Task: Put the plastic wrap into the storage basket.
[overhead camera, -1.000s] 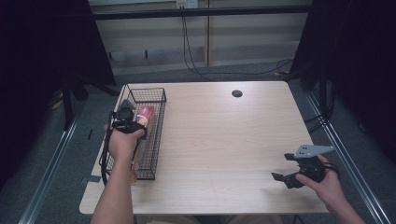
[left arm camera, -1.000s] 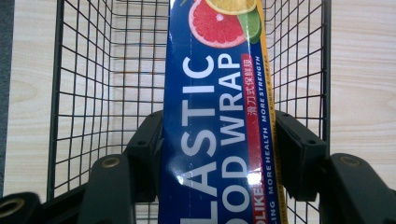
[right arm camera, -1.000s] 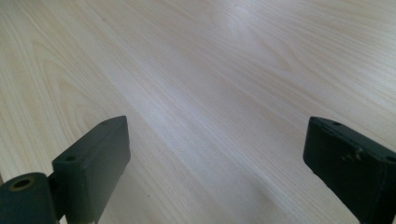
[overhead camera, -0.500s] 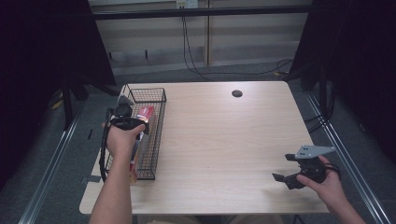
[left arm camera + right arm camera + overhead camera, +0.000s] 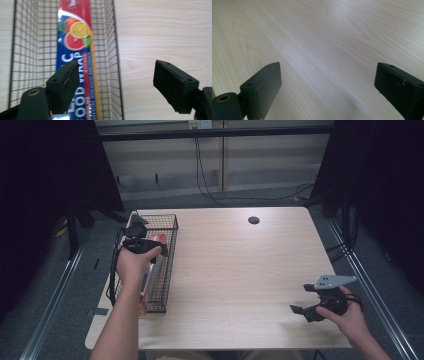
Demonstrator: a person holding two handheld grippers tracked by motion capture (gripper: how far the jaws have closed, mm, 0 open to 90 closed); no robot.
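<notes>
A black wire basket (image 5: 171, 251) stands along the table's left edge. In it lies a long red and blue box of food wrap (image 5: 156, 239), printed with citrus fruit (image 5: 75, 37). My left gripper (image 5: 138, 238) hovers over the basket, open and holding nothing. In the left gripper view (image 5: 120, 82) one jaw is above the box and the other is past the basket wall (image 5: 110, 37), over bare wood. My right gripper (image 5: 303, 310) is low over the table near the front right corner. It is open and empty (image 5: 329, 85).
The light wooden table (image 5: 240, 270) has a small dark round hole (image 5: 253, 220) near its far edge. Cables trail on the floor behind the table, and metal rails run along both sides.
The left hand has shifted slightly above the basket. The box stays in place, and the right gripper has barely moved.
</notes>
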